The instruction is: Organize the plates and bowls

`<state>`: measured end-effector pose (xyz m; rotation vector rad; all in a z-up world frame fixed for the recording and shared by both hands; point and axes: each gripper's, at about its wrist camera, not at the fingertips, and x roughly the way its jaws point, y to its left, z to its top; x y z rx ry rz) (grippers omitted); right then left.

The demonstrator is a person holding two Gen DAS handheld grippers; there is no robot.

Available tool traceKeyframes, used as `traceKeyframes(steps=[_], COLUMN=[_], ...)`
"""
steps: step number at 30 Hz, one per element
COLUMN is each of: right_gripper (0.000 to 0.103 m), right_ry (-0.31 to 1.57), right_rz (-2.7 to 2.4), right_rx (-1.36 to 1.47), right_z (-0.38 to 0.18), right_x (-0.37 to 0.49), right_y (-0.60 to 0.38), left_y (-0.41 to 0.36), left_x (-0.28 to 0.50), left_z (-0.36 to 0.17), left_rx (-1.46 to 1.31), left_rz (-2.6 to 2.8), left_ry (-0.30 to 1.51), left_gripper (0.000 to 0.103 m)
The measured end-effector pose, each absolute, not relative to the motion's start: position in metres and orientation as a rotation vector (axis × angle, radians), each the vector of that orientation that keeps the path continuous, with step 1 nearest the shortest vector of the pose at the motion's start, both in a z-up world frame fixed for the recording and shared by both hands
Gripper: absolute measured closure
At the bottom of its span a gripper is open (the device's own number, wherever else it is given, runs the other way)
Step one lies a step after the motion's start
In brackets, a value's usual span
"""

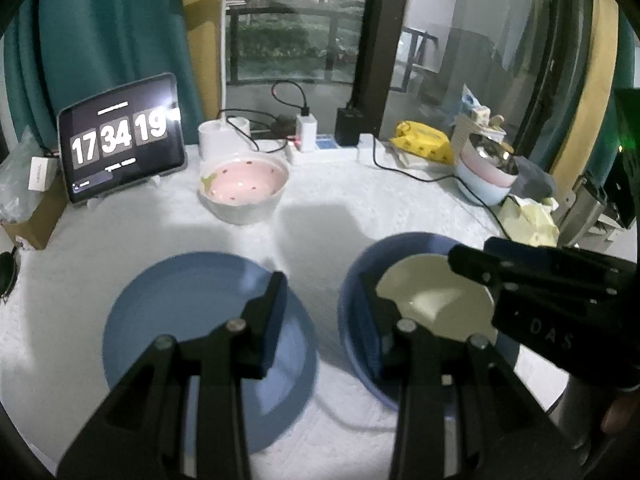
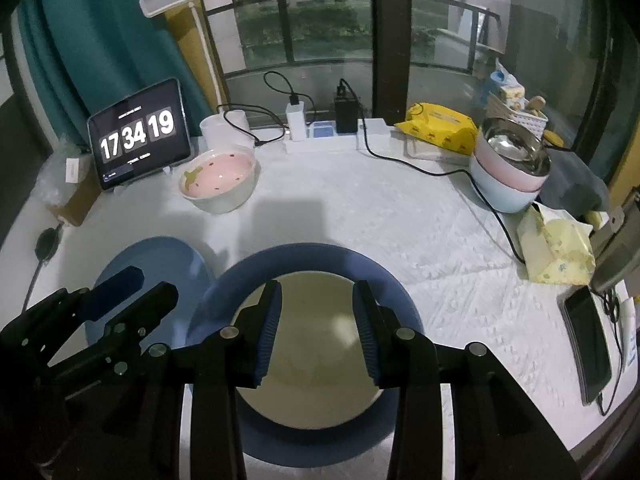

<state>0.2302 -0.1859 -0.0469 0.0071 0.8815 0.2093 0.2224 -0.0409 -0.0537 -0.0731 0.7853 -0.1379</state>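
Right wrist view: the right tongs (image 2: 316,328) hung released, tilted downward above the cream plate (image 2: 316,380) lying in the blue bowl (image 2: 308,256) on the desk (image 2: 400,216), hiding part of it. The left tongs (image 1: 324,312) gaped empty, straddling the blue plate (image 1: 180,304) and bowl.

Glossy glazed pink bowl (image 2: 219,184), shiny steel bowl (image 2: 514,148), matt blue plate (image 1: 200,344), rough quilted white table cover (image 2: 400,220).

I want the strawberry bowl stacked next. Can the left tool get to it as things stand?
Probably yes. The left tool looks empty with its jaws apart, and only bare white table cover shows between it and the strawberry bowl, beyond the blue plate.
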Motion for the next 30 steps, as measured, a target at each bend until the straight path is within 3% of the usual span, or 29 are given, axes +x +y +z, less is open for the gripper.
traceKeyframes(steps=[30], right_gripper=[0.064], right_ry=[0.902], right_rz=[0.272], right_rx=[-0.074], right_z=[-0.045], right_x=[0.279], right_y=[-0.11], left_y=[0.039], left_x=[0.263], left_z=[-0.05], left_rx=[-0.131], left_rz=[-0.058], left_ry=[0.746], left_gripper=[0.066])
